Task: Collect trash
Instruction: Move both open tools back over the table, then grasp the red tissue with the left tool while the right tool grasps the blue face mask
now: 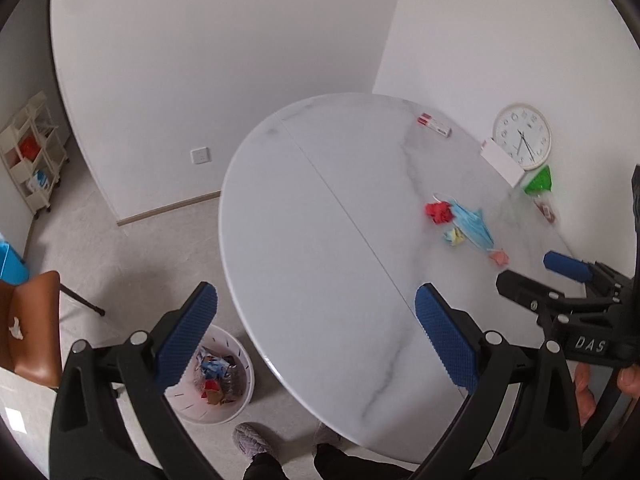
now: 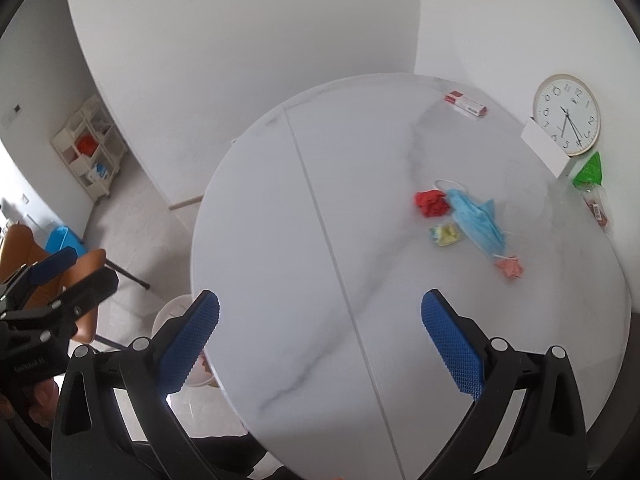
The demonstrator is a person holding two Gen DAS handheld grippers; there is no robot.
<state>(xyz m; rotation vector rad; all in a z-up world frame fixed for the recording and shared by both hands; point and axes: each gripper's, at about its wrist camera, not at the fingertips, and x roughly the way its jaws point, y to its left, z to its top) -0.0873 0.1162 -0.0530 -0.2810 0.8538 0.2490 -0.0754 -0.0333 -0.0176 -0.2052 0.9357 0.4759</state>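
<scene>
On the round marble table [image 2: 280,240] lie a blue face mask [image 2: 476,220], a red crumpled paper [image 2: 431,204], a yellow crumpled paper [image 2: 445,235] and a pink crumpled paper [image 2: 510,267], well ahead of my right gripper [image 2: 320,340], which is open and empty above the table's near part. They also show in the left wrist view: mask [image 1: 472,224], red paper [image 1: 438,213]. My left gripper [image 1: 316,340] is open and empty over the table's left edge, above a white trash bin [image 1: 216,380] holding wrappers on the floor.
A red-and-white box [image 2: 466,104], a white clock [image 2: 567,114], a white box [image 2: 546,150] and a green-topped packet [image 2: 588,172] sit at the table's far right. An orange chair [image 1: 28,328] stands to the left, a cream shelf cart [image 1: 30,152] by the wall.
</scene>
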